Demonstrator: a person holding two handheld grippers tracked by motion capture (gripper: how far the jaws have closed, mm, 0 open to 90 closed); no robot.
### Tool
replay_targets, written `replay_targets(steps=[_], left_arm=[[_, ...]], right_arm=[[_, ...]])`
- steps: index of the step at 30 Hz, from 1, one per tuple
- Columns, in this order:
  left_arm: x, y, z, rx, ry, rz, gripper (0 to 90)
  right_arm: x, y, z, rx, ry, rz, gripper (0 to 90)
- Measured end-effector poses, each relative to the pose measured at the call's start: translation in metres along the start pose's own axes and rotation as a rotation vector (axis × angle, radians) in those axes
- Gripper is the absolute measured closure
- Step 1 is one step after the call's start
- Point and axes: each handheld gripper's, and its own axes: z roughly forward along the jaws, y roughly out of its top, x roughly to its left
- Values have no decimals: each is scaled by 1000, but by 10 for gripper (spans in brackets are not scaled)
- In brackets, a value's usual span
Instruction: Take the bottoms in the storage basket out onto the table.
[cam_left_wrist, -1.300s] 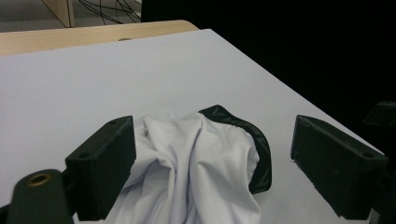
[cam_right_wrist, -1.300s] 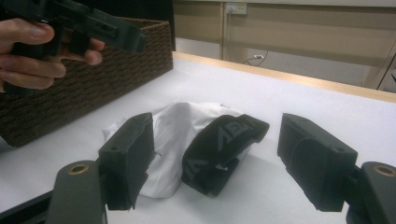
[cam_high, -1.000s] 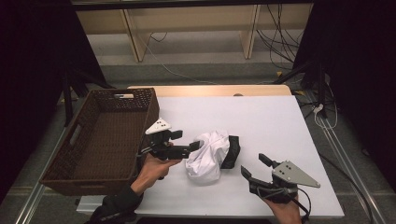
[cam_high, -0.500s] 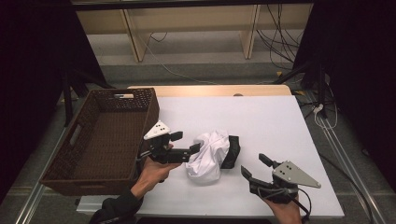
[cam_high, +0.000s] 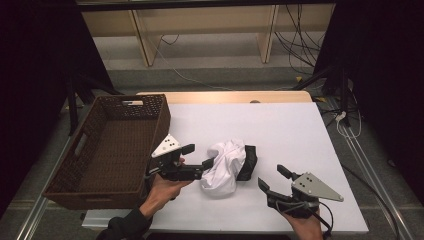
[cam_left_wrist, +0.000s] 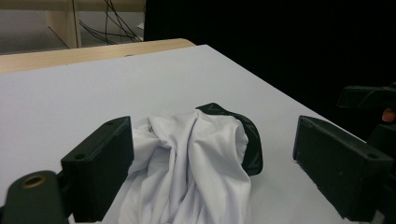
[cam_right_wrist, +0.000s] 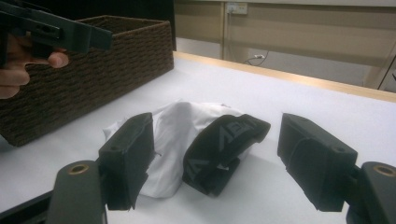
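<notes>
A brown basket (cam_high: 107, 145) stands at nine o'clock on the surface (cam_high: 300, 135). The left gripper (cam_high: 197, 159), jaws wide and holding nothing, meets the white garment (cam_high: 222, 167) at centre. At five o'clock, the right gripper (cam_high: 274, 179) gapes empty.

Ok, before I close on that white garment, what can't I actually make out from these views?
- White garment: its underside and what kind of garment it is; it lies crumpled.
- Black waistband: the lettering is folded over, unreadable in the right gripper view.
- Left gripper: whether a jaw touches the cloth; high view too coarse.
- Wicker basket: near inner wall hidden by its rim.
</notes>
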Motion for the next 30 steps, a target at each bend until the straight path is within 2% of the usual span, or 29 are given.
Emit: replay_targets(steps=[3,16,22,30], left_arm=[[-2,-2,-1,1,6,15,122],[-6,-9,-6,-6,4,29,122],[-6,-14,-7,-5,16,46,121],[-1,-21,-12,-20,37,25,117]], right_arm=[[0,0,0,0,-2,-1,282],[1,0,0,1,2,-4,282],[1,0,0,1,3,-5,282],[1,0,0,2,3,-5,282]])
